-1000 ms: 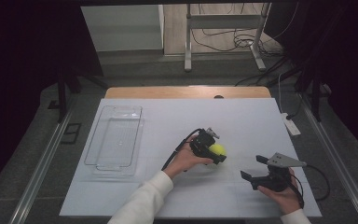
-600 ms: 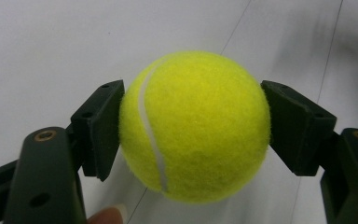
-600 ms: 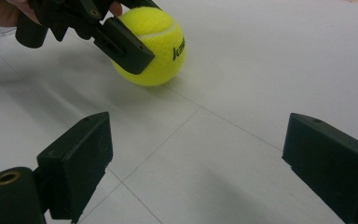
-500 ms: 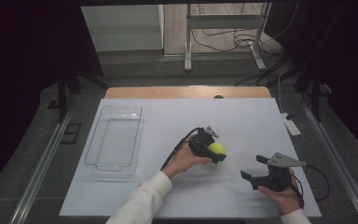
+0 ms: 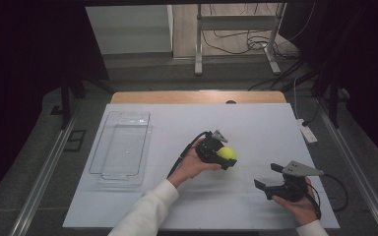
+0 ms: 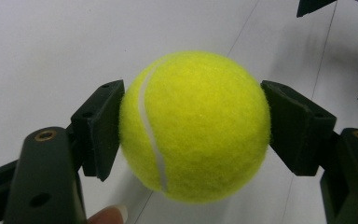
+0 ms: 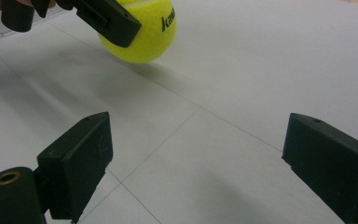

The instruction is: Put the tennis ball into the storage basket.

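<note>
A yellow tennis ball [image 5: 227, 154] [image 6: 196, 126] [image 7: 145, 32] is held a little above the white table, near its middle. My left gripper [image 5: 228, 158] [image 6: 193, 128] is shut on it, one black pad pressed on each side. My right gripper [image 5: 269, 176] [image 7: 198, 158] rests low near the front right of the table with its jaws wide open and nothing between them; the ball hangs beyond it to the upper left in the right gripper view.
A clear plastic tray [image 5: 121, 146] lies empty on the left part of the white table [image 5: 256, 123]. A white power strip [image 5: 308, 132] sits at the right edge. Metal stand legs and cables are on the floor behind.
The left gripper with the ball has shifted very slightly. The right gripper has stayed where it was.
</note>
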